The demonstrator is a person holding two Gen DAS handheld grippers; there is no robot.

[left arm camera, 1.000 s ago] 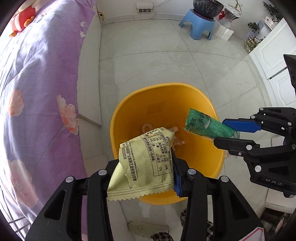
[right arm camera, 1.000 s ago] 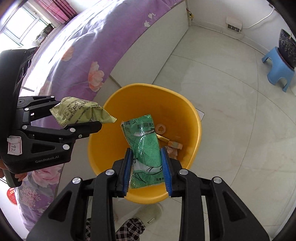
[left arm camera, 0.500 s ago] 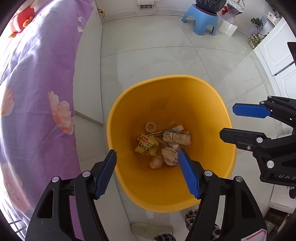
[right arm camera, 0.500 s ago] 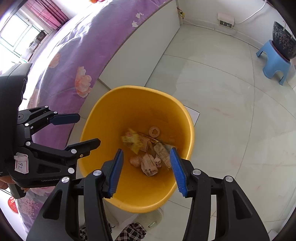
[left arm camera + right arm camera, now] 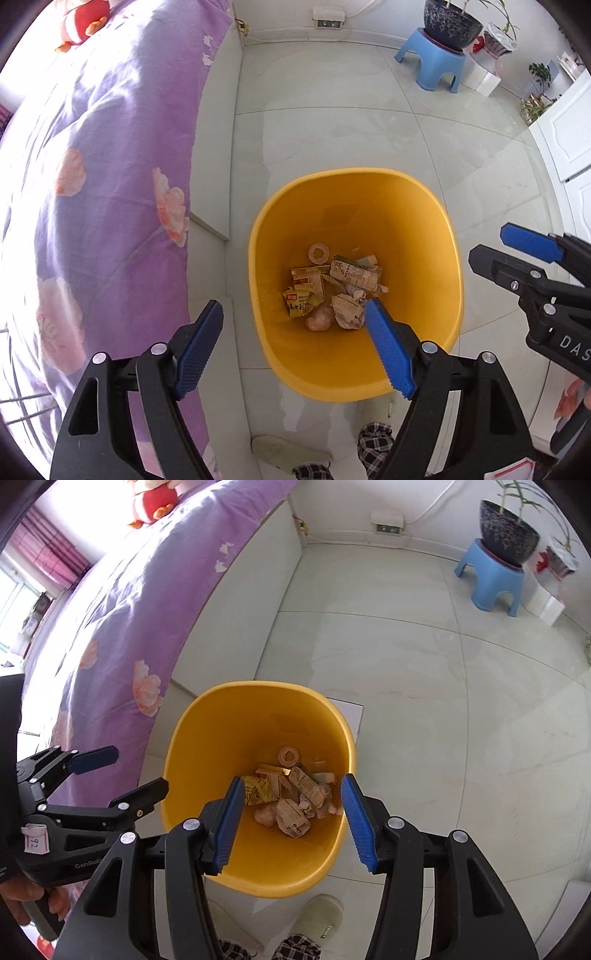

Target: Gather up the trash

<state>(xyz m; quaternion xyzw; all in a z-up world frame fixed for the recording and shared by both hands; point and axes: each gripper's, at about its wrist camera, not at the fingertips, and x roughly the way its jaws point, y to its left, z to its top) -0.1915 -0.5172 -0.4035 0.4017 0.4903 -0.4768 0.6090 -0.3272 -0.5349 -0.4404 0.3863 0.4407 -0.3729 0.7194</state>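
Broadly: one bed [image 5: 92, 177] with a purple floral cover runs along the left side, beside pale floor tiles [image 5: 369, 129]. One blue stool [image 5: 430, 61] by the far wall carries one dark plant pot [image 5: 452, 16].

One yellow bin [image 5: 448, 291] stands on the floor just beside the bed base, mouth up. Trash sits at its bottom in a loose pile [image 5: 332, 291]: crumpled wrappers, roughly six to eight, not countable exactly; one yellow packet [image 5: 300, 302]; one pale ring-shaped piece [image 5: 318, 253] slightly apart from the heap at the far side.

Two hand-held grippers, both over or beside the bin. Left gripper [image 5: 295, 332]: fingers spread wide, nothing between them, one blue pad over the bin's near rim. Right gripper [image 5: 293, 814]: also spread, holding nothing, its blue pads framing the pile from above.

Judgement on progress: this deposit looks finished, since trash lies in the bin and neither tool carries anything. No loose litter shows on the visible floor or bed, apart from one small unclear scrap [image 5: 388, 409] by the bin's base. Whether more remains elsewhere cannot be told.
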